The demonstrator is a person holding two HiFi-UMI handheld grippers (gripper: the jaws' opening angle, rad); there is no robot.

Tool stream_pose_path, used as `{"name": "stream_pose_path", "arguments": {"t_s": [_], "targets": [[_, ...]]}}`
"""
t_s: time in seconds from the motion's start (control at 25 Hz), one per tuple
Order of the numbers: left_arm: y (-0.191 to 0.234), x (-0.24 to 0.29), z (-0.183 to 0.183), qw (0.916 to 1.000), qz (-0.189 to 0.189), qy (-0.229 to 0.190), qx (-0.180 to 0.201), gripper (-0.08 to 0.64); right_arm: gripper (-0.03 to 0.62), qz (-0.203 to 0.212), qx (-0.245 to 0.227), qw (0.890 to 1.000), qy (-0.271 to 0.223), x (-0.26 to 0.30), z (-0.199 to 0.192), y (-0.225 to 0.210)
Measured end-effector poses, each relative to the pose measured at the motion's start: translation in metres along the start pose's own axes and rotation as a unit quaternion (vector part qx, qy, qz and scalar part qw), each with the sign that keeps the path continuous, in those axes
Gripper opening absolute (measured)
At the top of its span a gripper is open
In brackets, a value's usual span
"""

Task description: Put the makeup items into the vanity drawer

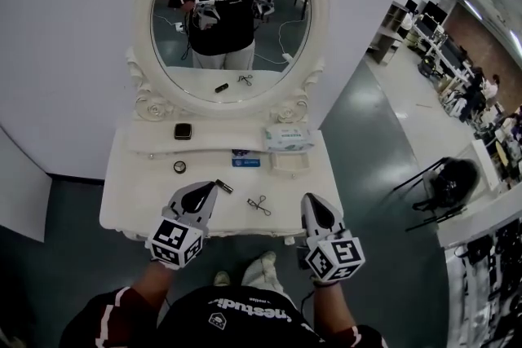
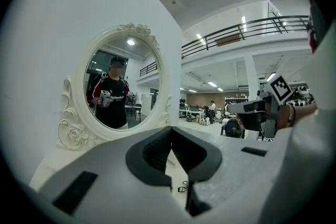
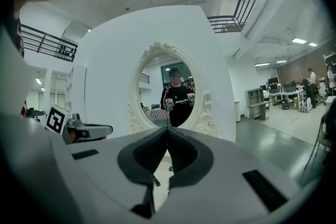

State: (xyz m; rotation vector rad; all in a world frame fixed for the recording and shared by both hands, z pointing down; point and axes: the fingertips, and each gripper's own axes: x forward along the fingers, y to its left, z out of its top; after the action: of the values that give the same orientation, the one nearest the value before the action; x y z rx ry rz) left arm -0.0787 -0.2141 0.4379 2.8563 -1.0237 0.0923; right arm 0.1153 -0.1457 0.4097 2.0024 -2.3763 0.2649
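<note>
Pressed shut and empty, left gripper [image 1: 214,189] and right gripper [image 1: 311,200] hang before the vanity [image 1: 134,204], seemingly poised to start, while eyelash curler [image 1: 259,205], compact [image 1: 183,131] and small jar [image 1: 179,167] lie on top.

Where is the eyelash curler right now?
In the head view, the eyelash curler lies on the vanity top near its front edge, between the left gripper and the right gripper, just right of a small dark tube.
</note>
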Motion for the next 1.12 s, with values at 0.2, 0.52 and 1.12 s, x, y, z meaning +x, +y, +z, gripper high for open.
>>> {"name": "stream_pose_path", "arguments": {"t_s": [0.2,0.52,1.12], "targets": [[0.002,0.009,0.000,1.0000,0.006,-0.005,0.000,0.005,0.003,0.003,-0.003,1.000,-0.003,0.005,0.003,-0.005],[-0.003,0.013,0.008,0.9994,0.001,-0.025,0.022,0.005,0.003,0.018,-0.005,1.000,-0.003,0.018,0.005,-0.007],[-0.034,0.060,-0.049,0.9934,-0.070,0.033,0.085,0.112,0.003,-0.004,0.000,1.000,0.000,0.014,-0.005,-0.047]]}}
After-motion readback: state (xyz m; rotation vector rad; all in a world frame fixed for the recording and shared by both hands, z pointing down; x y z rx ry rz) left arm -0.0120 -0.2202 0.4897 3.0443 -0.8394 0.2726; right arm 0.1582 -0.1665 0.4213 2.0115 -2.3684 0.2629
